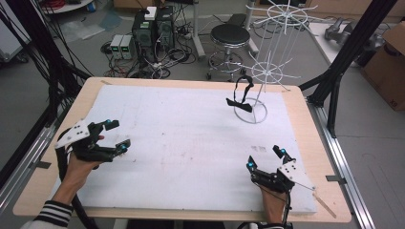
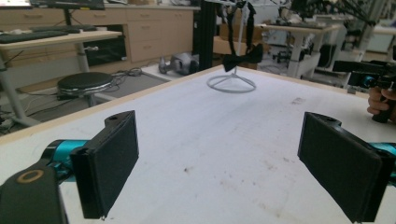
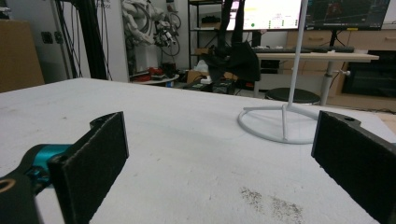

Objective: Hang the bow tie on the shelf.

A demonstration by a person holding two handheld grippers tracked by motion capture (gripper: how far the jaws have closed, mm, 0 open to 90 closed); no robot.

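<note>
Left gripper (image 1: 117, 135) sits near the table's left edge, jaws spread wide, nothing between them. Right gripper (image 1: 265, 158) is at the near right, jaws also wide apart and empty. White mat (image 1: 181, 143) covers the wooden table (image 1: 305, 124). White wire rack (image 1: 267, 71) stands on its ring base at the far right of the mat; a black bow tie (image 1: 240, 98) hangs on it, well apart from both grippers. Open mat between grippers and rack. Stool (image 1: 230, 36) and computer boxes (image 1: 153, 28) on the floor beyond.

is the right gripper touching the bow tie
Apart. High view shows bare white mat between the right gripper and the bow tie hanging on the stand.
</note>
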